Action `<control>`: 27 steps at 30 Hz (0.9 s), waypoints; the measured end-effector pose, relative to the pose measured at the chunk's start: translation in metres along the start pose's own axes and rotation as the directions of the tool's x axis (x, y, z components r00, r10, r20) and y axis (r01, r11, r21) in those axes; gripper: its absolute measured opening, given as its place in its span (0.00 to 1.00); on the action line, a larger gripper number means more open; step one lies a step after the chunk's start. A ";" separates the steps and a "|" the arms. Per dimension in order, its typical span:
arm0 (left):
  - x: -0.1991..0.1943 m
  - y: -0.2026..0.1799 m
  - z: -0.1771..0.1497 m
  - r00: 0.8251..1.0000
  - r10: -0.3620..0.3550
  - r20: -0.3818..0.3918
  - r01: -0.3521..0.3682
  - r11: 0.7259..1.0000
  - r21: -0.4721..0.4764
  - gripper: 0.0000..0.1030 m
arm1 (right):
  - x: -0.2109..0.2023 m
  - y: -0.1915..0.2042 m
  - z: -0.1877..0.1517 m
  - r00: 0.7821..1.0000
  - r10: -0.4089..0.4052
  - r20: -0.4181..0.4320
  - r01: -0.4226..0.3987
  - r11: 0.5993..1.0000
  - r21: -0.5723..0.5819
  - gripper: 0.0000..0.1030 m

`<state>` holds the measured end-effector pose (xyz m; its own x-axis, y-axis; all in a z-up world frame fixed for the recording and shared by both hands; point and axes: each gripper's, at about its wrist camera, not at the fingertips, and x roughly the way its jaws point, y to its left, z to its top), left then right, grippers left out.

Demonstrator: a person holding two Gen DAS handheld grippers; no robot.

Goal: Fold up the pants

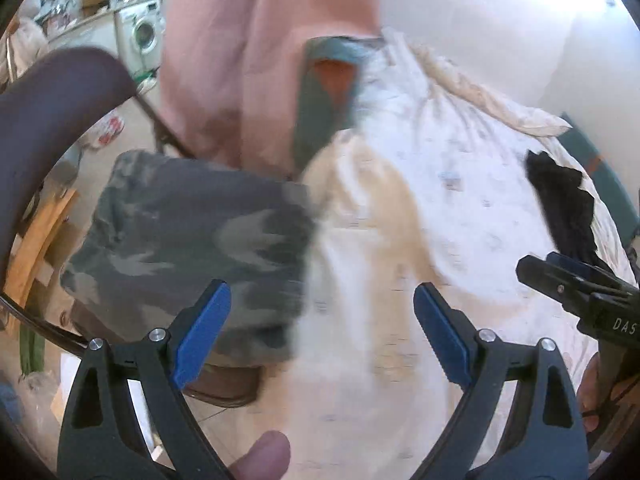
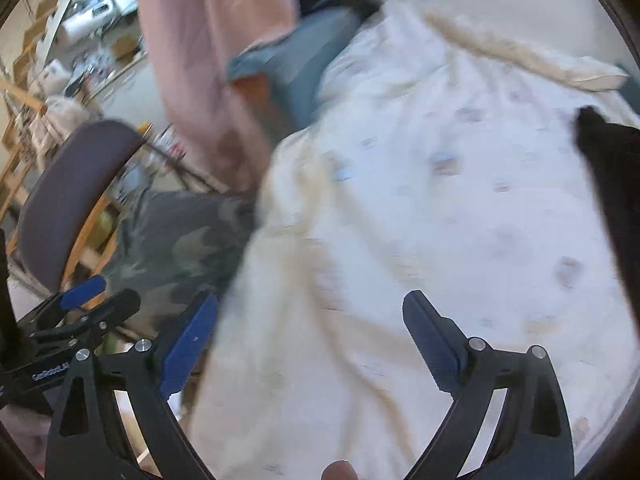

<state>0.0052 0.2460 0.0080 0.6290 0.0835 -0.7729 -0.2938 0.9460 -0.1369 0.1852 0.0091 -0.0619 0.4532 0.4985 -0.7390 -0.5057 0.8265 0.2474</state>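
Observation:
The camouflage pants point(image 1: 188, 240) lie as a folded bundle on a brown seat point(image 1: 228, 384) just left of the bed; in the right wrist view the pants point(image 2: 180, 248) show at centre left. My left gripper point(image 1: 321, 286) hangs open above the bundle's right edge and the bed, nothing between its blue pads. My right gripper point(image 2: 311, 295) is open over the white sheet, also holding nothing. The right gripper point(image 1: 540, 264) shows at the left wrist view's right edge, and the left gripper point(image 2: 104, 296) at the right wrist view's lower left.
A bed with a white patterned sheet point(image 1: 440, 160) fills the right side. A black garment point(image 1: 560, 200) lies on it at the far right. A dark chair back point(image 1: 52, 100) curves at the left. Pink fabric point(image 1: 224, 60) hangs behind the pants, and a washing machine point(image 1: 144, 34) stands far back.

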 end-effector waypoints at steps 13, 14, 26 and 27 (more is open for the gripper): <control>-0.074 -0.094 -0.086 0.979 -0.078 0.186 0.051 0.988 0.144 0.89 | -0.142 -0.046 -0.120 0.917 -0.255 0.305 0.256 0.966 0.039 0.97; -0.091 -0.096 -0.095 0.979 -0.083 0.187 0.058 0.989 0.139 0.91 | -0.154 -0.047 -0.130 0.913 -0.258 0.317 0.254 0.966 0.053 0.98; -0.211 -0.115 -0.126 0.944 -0.093 0.316 0.039 0.984 0.172 1.00 | -0.276 -0.010 -0.194 0.844 -0.317 0.433 0.305 0.947 0.099 1.00; -0.214 -0.117 -0.129 0.945 -0.091 0.314 0.038 0.984 0.173 1.00 | -0.280 -0.008 -0.196 0.843 -0.319 0.434 0.302 0.947 0.109 1.00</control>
<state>-0.1881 0.0766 0.1097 0.8473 0.0907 -0.5234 -0.1407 0.9885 -0.0564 -0.0813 -0.1883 0.0197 0.8618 0.2701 -0.4294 -0.2620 0.9618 0.0792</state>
